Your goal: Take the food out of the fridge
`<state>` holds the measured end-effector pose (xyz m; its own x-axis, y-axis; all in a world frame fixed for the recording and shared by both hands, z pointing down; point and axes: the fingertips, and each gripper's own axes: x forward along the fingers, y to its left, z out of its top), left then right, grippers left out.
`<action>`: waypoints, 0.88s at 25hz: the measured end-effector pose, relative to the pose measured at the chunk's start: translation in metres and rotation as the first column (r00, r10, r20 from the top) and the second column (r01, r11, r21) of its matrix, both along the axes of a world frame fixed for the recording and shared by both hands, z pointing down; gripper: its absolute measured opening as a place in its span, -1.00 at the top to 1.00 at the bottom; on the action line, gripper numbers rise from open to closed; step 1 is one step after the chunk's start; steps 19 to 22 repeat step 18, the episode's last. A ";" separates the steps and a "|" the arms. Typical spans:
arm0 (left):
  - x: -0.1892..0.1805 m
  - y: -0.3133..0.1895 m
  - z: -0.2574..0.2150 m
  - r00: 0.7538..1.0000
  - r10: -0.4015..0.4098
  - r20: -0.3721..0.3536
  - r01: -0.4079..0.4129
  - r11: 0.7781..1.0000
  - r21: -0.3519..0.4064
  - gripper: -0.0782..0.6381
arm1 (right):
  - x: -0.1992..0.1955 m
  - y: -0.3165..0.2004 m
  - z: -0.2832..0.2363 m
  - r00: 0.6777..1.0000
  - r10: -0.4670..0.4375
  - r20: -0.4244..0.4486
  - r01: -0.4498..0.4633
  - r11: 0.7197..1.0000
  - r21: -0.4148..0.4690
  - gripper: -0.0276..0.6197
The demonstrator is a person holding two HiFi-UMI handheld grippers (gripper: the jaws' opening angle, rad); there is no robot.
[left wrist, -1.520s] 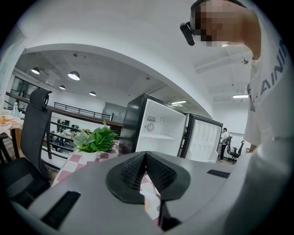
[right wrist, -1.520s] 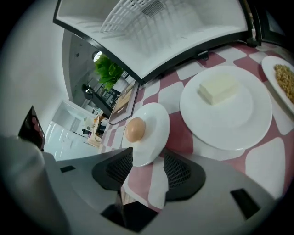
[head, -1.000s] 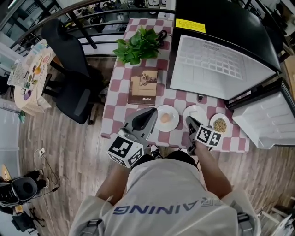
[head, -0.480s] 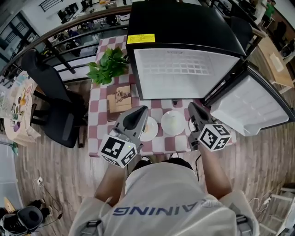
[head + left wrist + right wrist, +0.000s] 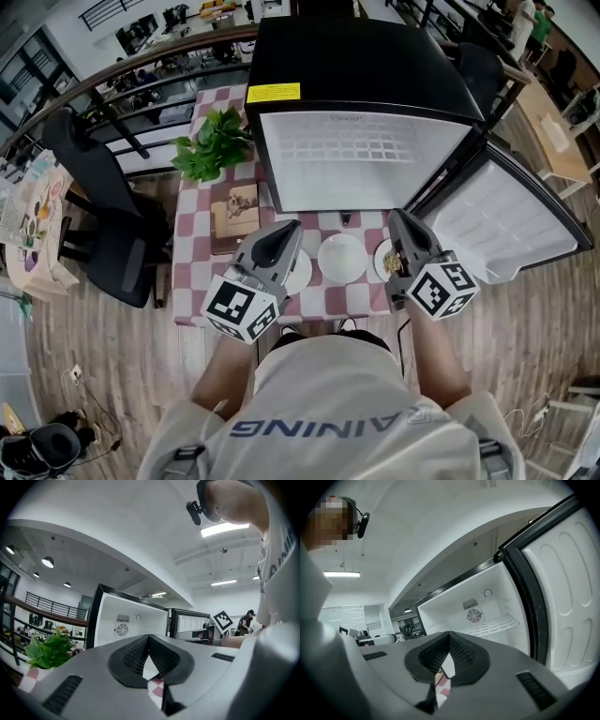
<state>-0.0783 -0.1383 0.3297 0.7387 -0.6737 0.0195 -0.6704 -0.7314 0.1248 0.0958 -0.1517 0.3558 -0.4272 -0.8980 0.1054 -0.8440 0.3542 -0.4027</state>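
In the head view, the left claw (image 5: 286,230) covers much of the left plate (image 5: 300,274). The right claw (image 5: 401,223) hides most of the right plate (image 5: 382,260), and the food (image 5: 393,265) on it is too small to name. In both gripper views, the claw bodies block the surface (image 5: 157,686) except for a checked sliver.

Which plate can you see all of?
The middle plate: it lies uncovered between the left gripper and right gripper, which partly hide the left plate and right plate.
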 end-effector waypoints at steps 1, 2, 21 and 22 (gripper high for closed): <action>0.001 0.000 -0.001 1.000 -0.001 0.001 0.001 1.000 0.001 0.76 | 0.000 0.001 -0.001 1.000 -0.002 -0.001 0.002 1.000 0.002 0.85; 0.001 0.001 -0.001 1.000 -0.003 0.001 0.003 1.000 0.002 0.76 | 0.000 0.001 -0.002 1.000 -0.005 -0.002 0.005 1.000 0.005 0.85; 0.009 -0.004 0.001 1.000 -0.003 0.009 0.003 1.000 0.000 0.76 | -0.007 -0.003 0.006 0.999 -0.044 -0.006 0.044 0.999 0.002 0.85; 0.009 -0.004 0.001 1.000 -0.003 0.009 0.003 1.000 0.000 0.76 | -0.007 -0.003 0.006 0.999 -0.044 -0.006 0.044 0.999 0.002 0.85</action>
